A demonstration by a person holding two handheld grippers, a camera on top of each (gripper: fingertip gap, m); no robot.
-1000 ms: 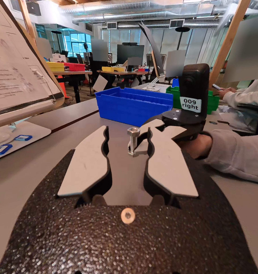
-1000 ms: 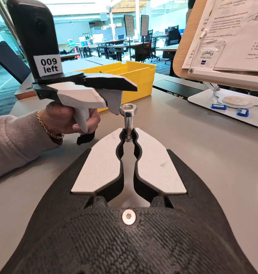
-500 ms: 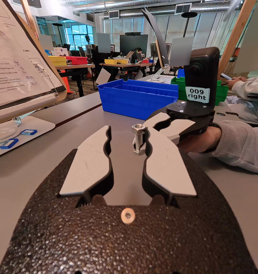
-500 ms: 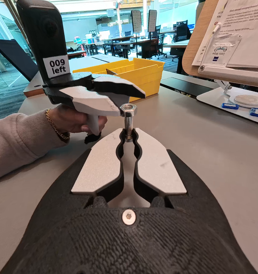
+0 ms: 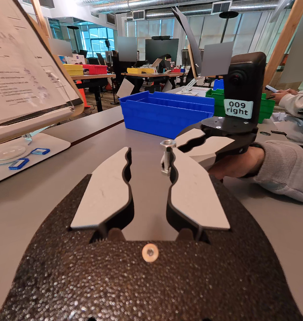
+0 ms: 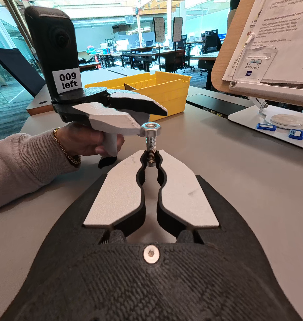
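Steel bolt [image 6: 150, 149] stands upright, gripped by the right tool [image 6: 151, 156] at its tips, nut [image 6: 150, 129] on top; left tool [image 5: 149, 152], wide, touches the nut with one finger [image 6: 112, 119] and should centre before closing.

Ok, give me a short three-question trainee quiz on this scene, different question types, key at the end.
1. True or false: the right gripper is clamped on the bolt's threaded shank.
2. Multiple choice: the nut sits (A) flat on the table, (B) at the top of the upright bolt, (C) in the yellow bin.
3. Fill in: the left gripper has its jaws ____, with one finger touching the nut.

Key: 1 true; 2 B; 3 open.
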